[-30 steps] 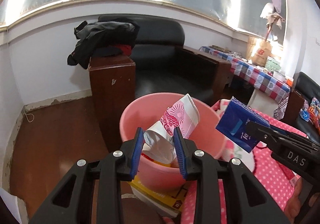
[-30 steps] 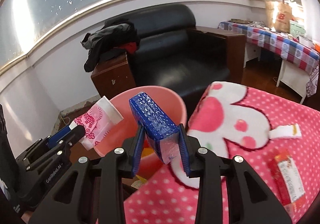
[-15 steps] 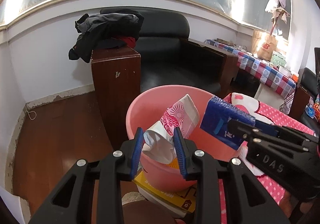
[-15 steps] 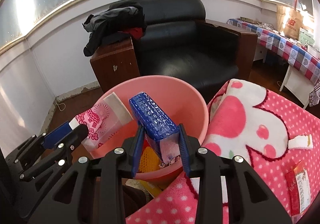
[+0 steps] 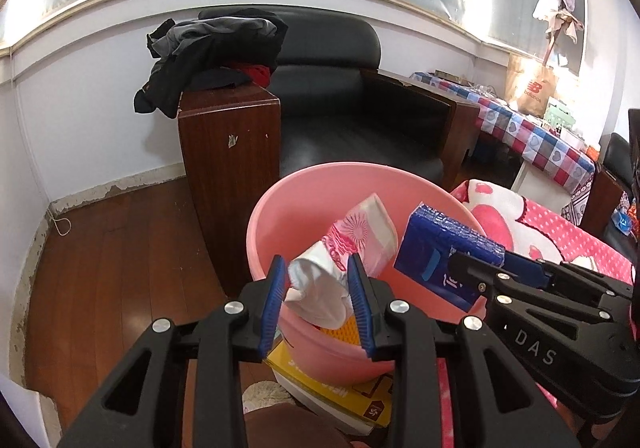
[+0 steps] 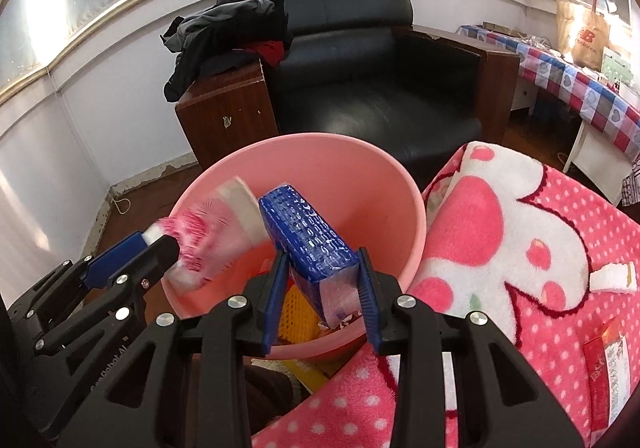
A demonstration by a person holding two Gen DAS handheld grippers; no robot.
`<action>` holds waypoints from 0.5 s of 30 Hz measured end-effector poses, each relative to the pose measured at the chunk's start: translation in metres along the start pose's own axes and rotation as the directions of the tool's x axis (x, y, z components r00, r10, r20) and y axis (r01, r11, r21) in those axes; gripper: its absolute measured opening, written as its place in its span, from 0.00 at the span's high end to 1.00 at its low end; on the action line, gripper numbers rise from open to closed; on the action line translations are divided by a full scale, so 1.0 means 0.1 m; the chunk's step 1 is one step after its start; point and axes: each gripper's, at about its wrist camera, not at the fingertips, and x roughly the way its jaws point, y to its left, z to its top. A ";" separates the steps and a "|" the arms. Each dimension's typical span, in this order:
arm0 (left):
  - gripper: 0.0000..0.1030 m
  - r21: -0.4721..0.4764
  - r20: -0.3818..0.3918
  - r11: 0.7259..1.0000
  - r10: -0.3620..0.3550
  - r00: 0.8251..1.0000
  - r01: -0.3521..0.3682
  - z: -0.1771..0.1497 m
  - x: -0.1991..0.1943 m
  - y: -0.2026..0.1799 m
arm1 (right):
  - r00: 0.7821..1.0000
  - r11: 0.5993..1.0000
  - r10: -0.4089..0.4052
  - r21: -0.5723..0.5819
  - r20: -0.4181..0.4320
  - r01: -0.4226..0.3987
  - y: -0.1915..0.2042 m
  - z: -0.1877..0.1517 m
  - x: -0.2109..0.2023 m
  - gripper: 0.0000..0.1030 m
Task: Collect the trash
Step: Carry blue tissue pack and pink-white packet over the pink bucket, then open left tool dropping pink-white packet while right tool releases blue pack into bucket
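Both grippers are loaded and hanging over the pink basin (image 6: 404, 184). The left gripper (image 5: 320, 300) is partly closed, its pads pinching a crumpled pink-and-white paper cup (image 5: 352, 244) at its squashed end; the rest sticks out past the fingertips. It's light and soft, so a pinch anywhere works. The right gripper (image 6: 320, 300), also half-closed, clamps a blue tissue pack (image 6: 308, 236) near its lower end. Probably squishy with a slick wrapper, though that's hard to tell. An orange thing sits below the fingers.
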 end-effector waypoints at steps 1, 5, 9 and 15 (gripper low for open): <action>0.69 -0.004 -0.001 1.000 -0.004 1.000 0.004 0.00 0.00 0.00 | 1.000 1.000 0.002 0.002 -0.001 -0.002 -0.01 0.00 0.00 0.66; 0.64 -0.016 -0.006 1.000 -0.007 1.000 0.007 0.00 -0.01 0.00 | 1.000 1.000 0.012 0.009 0.005 -0.012 -0.02 -0.01 -0.02 0.66; 0.62 -0.024 -0.004 1.000 -0.007 1.000 0.006 0.00 -0.03 -0.01 | 1.000 1.000 0.018 0.006 0.020 -0.019 -0.03 0.00 -0.07 0.66; 0.58 -0.022 0.007 1.000 -0.010 1.000 0.010 0.00 -0.12 -0.02 | 0.999 1.000 0.027 0.005 0.036 -0.027 -0.04 -0.02 -0.19 0.66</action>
